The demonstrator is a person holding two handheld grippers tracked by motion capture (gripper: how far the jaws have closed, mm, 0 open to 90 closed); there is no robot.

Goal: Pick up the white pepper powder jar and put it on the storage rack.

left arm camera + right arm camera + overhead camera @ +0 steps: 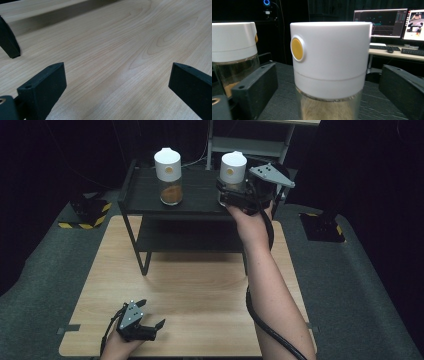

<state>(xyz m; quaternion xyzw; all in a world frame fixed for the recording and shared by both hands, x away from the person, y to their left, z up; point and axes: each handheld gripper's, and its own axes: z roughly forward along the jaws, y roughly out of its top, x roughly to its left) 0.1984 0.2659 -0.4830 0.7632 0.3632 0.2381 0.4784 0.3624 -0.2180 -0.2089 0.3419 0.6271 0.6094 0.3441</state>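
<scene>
On the pale wood-grain desk (200,285) we see our left gripper (148,317) resting with jaws released, while our right gripper (325,100), jaws spread, flanks an upright white-capped glass jar (329,67) on the black shelf (145,200).

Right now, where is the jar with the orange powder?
In the high view, the orange-powder jar stands on the left of the black shelf's top, beside a second white-capped jar at the right tongs.
</scene>
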